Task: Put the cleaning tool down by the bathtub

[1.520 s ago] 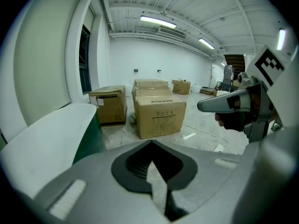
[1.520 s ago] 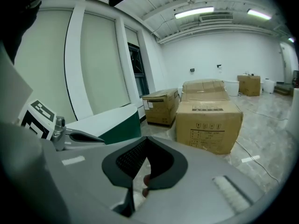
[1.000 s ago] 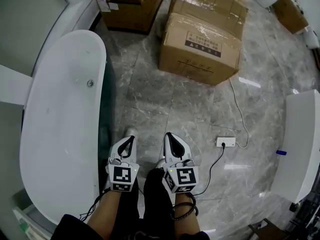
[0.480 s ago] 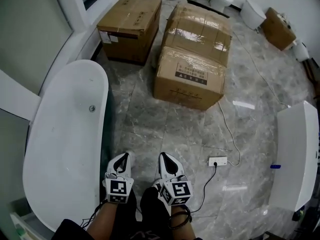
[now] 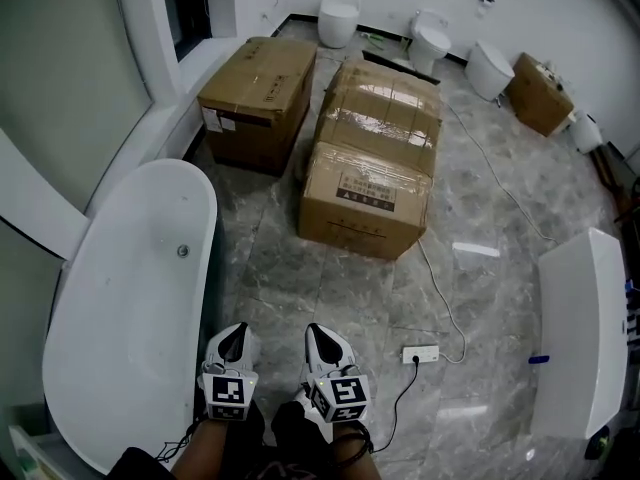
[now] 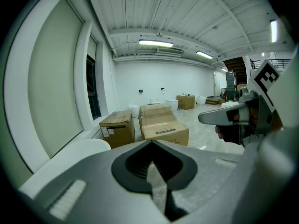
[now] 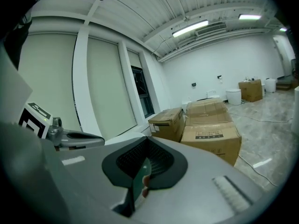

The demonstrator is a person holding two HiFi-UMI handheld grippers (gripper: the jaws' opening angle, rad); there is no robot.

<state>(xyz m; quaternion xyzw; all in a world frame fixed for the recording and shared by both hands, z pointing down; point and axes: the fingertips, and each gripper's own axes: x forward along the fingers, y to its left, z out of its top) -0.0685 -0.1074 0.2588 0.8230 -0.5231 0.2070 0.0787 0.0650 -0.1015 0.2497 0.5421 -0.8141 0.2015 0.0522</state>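
Observation:
A white oval bathtub (image 5: 120,308) fills the left of the head view, and its rim also shows in the left gripper view (image 6: 79,150). No cleaning tool shows in any view. My left gripper (image 5: 232,343) is held low, close to the tub's right side, jaws together with nothing between them. My right gripper (image 5: 318,338) sits beside it, a little to the right, also shut and empty. In the left gripper view the left gripper (image 6: 150,143) points down the room at the boxes. The right gripper (image 7: 145,141) faces the same way.
A brown cardboard box (image 5: 255,98) and a long taped stack of boxes (image 5: 370,178) stand ahead on the grey marble floor. A white power strip (image 5: 420,353) with its cable lies right of my grippers. Another white tub (image 5: 580,338) is at the right, toilets (image 5: 340,13) along the far wall.
The head view has lifted and takes in more of the far room. Both grippers have slid lower in the frame, still side by side and shut.

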